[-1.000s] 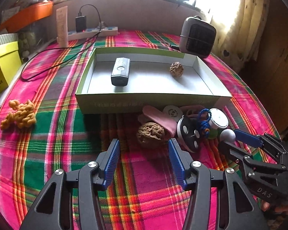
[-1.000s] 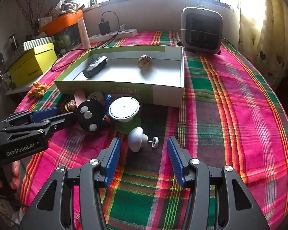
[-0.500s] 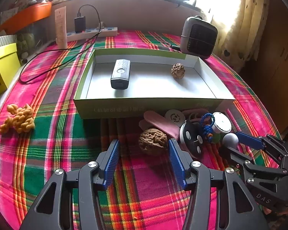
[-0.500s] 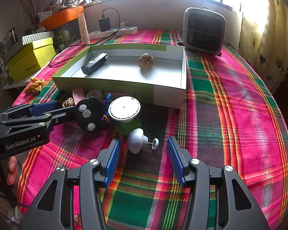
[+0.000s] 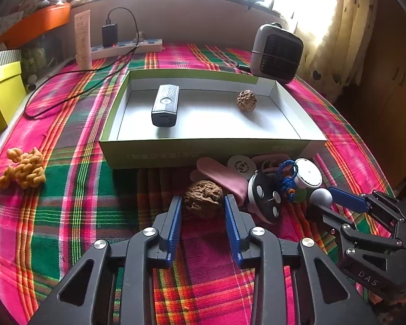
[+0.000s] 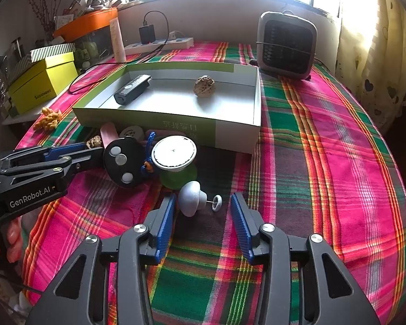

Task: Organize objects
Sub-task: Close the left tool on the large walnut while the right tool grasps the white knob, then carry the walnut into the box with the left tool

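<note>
A brown walnut lies on the plaid cloth between the blue pads of my left gripper, whose jaws are closing; both pads touch its sides. A white mushroom-shaped knob with a thin pin and small disc lies between the jaws of my right gripper, which are also closing. The left pad is at the knob's head and the right pad stands clear of the disc. Behind them is a shallow green-and-white box holding a black device and a second walnut.
A pink tongue-shaped piece, a black disc with silver studs, a blue cord and a white cap on a green base crowd the box's front. A heater, power strip, yellow box and orange braid ring the table.
Both grippers' jaws have narrowed: the left onto the walnut, the right toward the white knob. Neither hand has travelled.
</note>
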Demonstrator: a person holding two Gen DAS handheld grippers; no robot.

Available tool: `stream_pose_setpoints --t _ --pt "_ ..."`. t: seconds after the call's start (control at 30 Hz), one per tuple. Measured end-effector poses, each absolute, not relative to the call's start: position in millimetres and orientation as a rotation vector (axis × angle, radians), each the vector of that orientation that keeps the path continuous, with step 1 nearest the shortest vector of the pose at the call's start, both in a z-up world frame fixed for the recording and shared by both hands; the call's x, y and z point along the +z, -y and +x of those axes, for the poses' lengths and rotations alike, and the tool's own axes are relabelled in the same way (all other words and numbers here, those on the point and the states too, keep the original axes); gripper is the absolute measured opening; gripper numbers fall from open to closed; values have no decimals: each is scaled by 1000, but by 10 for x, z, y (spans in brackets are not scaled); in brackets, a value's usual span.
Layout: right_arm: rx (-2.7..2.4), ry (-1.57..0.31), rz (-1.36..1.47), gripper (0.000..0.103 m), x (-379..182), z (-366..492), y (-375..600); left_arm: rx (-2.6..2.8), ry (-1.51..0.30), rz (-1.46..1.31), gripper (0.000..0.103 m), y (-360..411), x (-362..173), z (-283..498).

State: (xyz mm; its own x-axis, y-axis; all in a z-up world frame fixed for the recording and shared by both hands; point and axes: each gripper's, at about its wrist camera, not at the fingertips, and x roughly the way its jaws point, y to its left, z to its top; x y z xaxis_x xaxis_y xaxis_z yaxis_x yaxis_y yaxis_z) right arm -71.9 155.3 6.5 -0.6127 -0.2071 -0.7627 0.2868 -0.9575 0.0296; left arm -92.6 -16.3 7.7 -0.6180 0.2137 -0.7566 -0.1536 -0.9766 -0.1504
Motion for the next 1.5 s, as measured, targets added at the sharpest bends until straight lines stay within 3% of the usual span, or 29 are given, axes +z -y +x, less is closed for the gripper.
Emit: stream_pose_setpoints --t 0.1,1.5 --pt "-2591 -134 1205 33 67 -714 -1554 2654 107 -1254 29 166 79 -919" --pt "-2580 -88 1143 33 210 -622 -1561 2663 122 -1198 29 226 210 -747"
